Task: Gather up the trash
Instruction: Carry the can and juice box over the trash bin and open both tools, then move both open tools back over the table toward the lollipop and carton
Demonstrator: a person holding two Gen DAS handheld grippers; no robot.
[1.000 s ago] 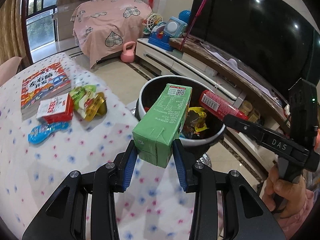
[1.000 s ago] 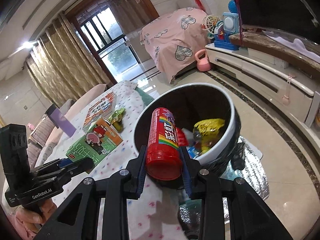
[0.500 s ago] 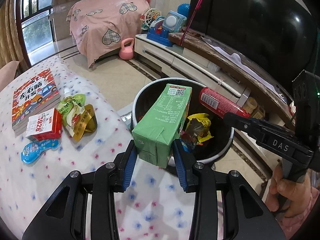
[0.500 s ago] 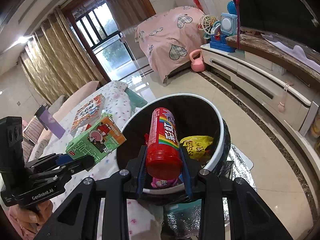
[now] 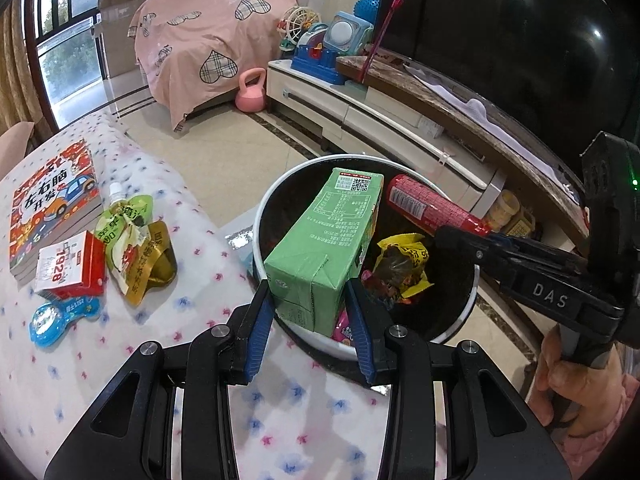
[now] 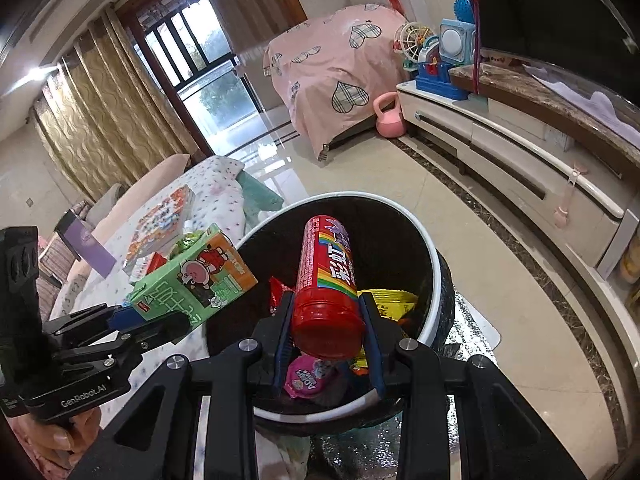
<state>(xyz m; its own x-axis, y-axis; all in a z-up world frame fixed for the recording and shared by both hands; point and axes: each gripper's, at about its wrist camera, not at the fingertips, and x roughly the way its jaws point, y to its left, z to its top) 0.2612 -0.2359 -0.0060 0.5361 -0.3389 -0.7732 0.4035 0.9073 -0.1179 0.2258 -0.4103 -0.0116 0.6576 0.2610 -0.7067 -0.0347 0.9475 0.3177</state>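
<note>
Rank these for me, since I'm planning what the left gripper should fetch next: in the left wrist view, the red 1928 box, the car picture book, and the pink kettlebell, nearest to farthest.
From the left gripper:
1. red 1928 box, on the tablecloth to its left.
2. car picture book, just behind the box, farther left.
3. pink kettlebell, on the floor by the TV cabinet, far ahead.

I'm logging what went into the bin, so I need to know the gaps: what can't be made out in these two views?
- Bin bottom: both views, covered by wrappers and blocked by the green carton and red tube.
- Pink packet: right wrist view, partly behind the right hand-held gripper.
- Carton print: left wrist view, too small to read.
- Left hand-held gripper base: cut off by the frame edge.
</note>
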